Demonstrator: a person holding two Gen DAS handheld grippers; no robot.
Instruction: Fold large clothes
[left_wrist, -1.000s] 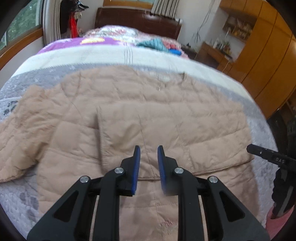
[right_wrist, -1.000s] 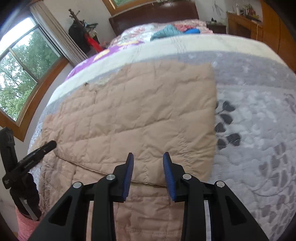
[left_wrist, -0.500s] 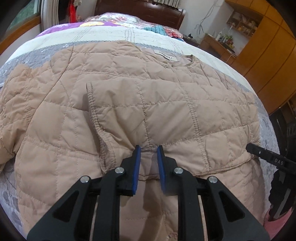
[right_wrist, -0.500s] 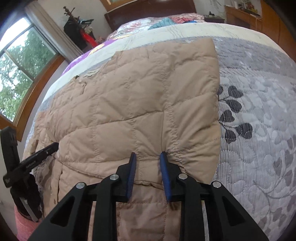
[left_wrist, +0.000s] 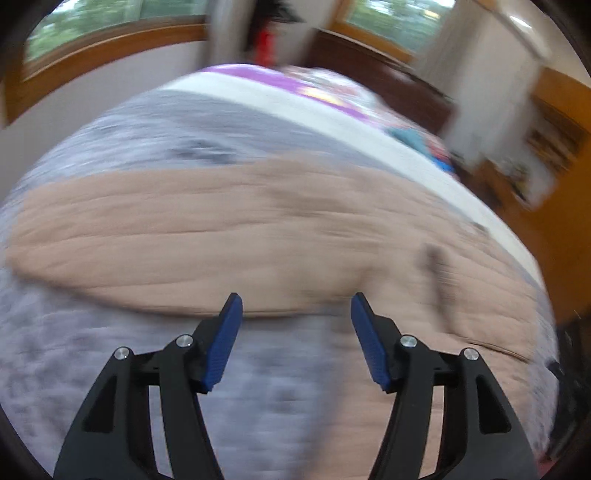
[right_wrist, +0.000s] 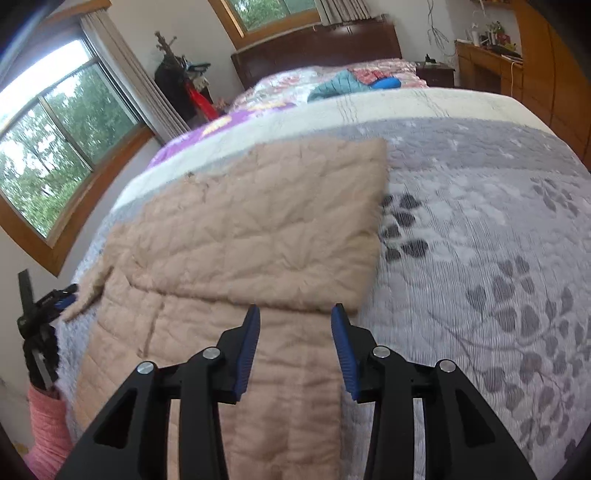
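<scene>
A beige quilted jacket (right_wrist: 258, 229) lies flat on the bed, its right side folded over the body. My right gripper (right_wrist: 295, 314) hovers just in front of that fold's near edge; its jaws are opening and its blue pads (right_wrist: 248, 350) press on nothing. The left wrist view is blurred by motion. There the jacket (left_wrist: 258, 236) stretches a sleeve out to the left, and my left gripper (left_wrist: 295, 302) hangs over the bedspread below that sleeve, jaws opening wide and empty. The left gripper (right_wrist: 48, 299) also shows at the left edge of the right wrist view, above a pink sleeve (right_wrist: 48, 424).
The grey leaf-patterned bedspread (right_wrist: 480, 258) covers the bed around the jacket. A pile of coloured clothes (right_wrist: 351, 81) lies near the dark headboard (right_wrist: 317, 44). Windows (right_wrist: 55, 147) run along the left wall, and wooden cabinets (right_wrist: 554, 74) along the right.
Both grippers have come off the folded edge and their jaws have widened. The left one swung fast to the left, over the spread sleeve. The right one drew back slightly.
</scene>
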